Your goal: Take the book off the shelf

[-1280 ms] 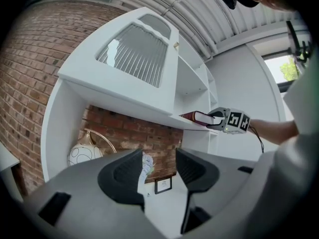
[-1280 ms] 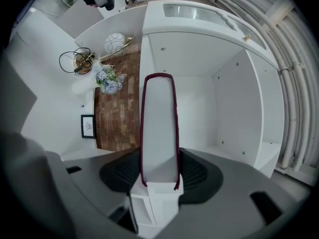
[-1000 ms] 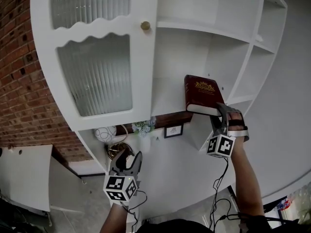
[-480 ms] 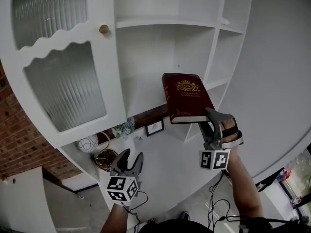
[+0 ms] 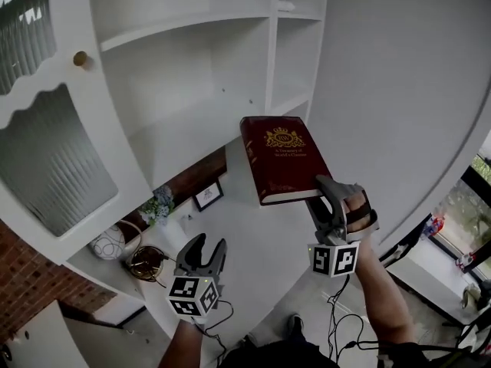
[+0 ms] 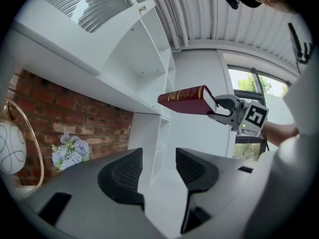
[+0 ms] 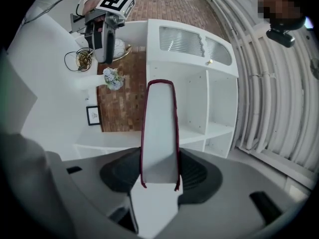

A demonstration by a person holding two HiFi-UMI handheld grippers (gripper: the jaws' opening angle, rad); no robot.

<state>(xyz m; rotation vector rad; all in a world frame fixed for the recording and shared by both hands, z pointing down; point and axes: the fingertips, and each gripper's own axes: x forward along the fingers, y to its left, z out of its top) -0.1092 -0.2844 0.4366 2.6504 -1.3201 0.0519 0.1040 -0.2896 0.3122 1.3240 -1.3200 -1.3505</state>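
Observation:
A dark red hardback book (image 5: 282,158) with a gold crest on its cover is held in the air, clear of the white shelf unit (image 5: 192,113). My right gripper (image 5: 326,205) is shut on its lower corner; in the right gripper view the book's white page edge (image 7: 159,133) stands between both pads. The left gripper view shows the book (image 6: 185,99) from the side, out in front of the shelves. My left gripper (image 5: 204,253) hangs lower left, open, nothing between its fingers (image 6: 122,176).
A cabinet door with ribbed glass (image 5: 38,159) and a brass knob (image 5: 80,58) hangs at the left. On the counter below stand a small flower bunch (image 5: 156,203), a framed picture (image 5: 206,197) and a gold wire ornament (image 5: 146,263). A white wall (image 5: 399,98) fills the right.
The book has come further away from the shelf unit in my right gripper, and the view has swung right, so the shelves and glass door slid left. My left gripper stays low.

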